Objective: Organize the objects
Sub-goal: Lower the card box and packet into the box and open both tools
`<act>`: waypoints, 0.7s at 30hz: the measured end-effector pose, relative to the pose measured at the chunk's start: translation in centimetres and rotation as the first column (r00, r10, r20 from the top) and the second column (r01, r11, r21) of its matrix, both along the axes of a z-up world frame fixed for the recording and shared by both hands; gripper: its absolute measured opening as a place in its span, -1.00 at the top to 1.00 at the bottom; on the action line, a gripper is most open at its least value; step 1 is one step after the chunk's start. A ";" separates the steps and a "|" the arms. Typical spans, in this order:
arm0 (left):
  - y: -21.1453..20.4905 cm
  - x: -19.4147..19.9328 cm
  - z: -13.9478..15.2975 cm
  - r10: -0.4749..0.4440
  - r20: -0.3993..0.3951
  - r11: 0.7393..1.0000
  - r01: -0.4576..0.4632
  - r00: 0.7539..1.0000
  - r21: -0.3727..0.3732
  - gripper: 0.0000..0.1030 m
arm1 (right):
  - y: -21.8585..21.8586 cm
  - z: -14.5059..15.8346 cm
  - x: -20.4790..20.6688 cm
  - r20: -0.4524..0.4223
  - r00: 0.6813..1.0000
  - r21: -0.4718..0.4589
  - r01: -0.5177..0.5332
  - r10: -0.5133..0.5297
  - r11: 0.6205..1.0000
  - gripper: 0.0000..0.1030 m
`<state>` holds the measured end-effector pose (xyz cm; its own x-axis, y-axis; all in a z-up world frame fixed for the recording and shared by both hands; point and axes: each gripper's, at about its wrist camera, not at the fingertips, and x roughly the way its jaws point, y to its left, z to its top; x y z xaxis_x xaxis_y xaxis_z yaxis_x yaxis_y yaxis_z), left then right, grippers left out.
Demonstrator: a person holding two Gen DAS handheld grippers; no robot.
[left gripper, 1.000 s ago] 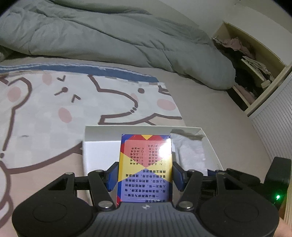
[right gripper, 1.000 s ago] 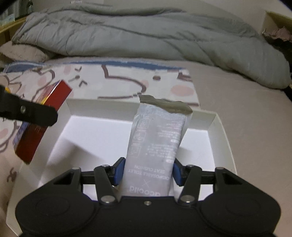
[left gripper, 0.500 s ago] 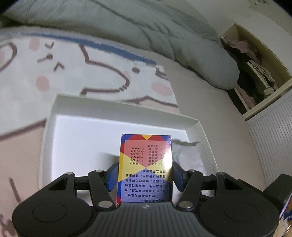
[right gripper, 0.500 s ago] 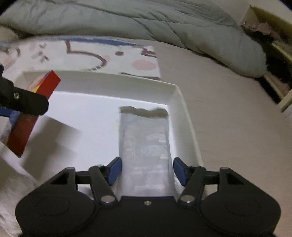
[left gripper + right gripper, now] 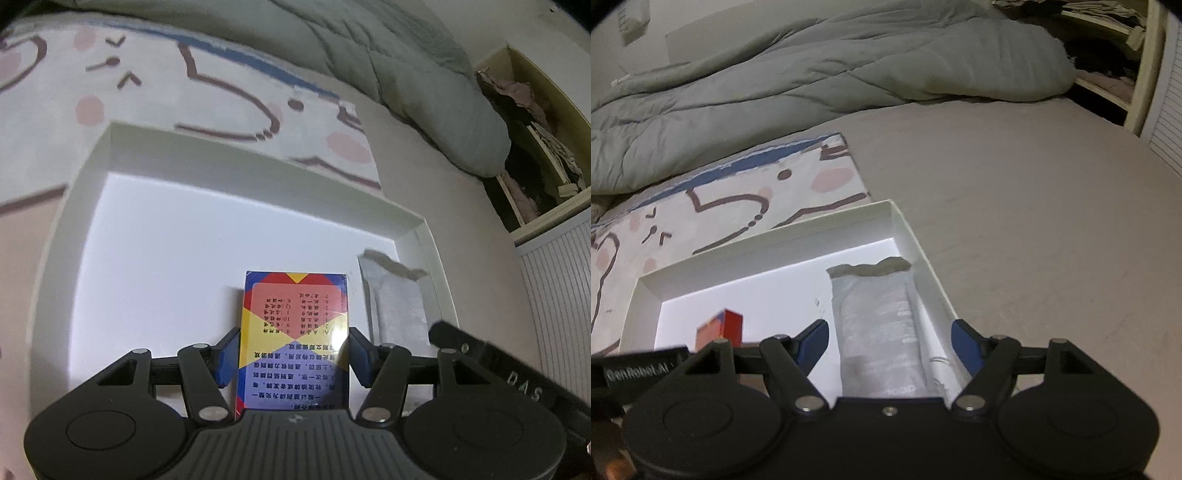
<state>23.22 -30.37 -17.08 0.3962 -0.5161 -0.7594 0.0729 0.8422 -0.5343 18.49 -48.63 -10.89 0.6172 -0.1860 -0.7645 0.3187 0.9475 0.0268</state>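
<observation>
Two grippers over a white box on a bed. The left gripper pinches a card pack by its long sides, its far end low over the box floor, near the middle; whether it touches cannot be told. The right gripper has its jaws opening, pads clear of the grey pouch lying between them.

Risks, as judged: the pack, tilted on its end, could topple or slide against the pouch if let go before it lies flat. The right gripper's blue pads could catch the pouch's soft edge on withdrawal and drag it up the wall. The two grippers work close together and could knock each other.

Contents: the box holds the pouch flat along its right wall; the rest of the floor is bare. A duvet lies beyond.
</observation>
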 end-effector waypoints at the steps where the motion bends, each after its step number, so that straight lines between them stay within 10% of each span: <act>1: -0.2 -0.2 -0.1 -0.002 -0.008 1.000 0.002 1.000 -0.005 -0.16 | -0.1 0.0 0.0 0.000 1.000 0.003 0.007 -0.007 1.000 -0.43; 21: 1.0 -1.0 2.9 -0.028 0.036 0.997 0.025 0.999 0.075 -0.33 | 0.2 0.4 -0.4 -0.010 1.000 0.033 -0.003 0.003 0.999 -0.44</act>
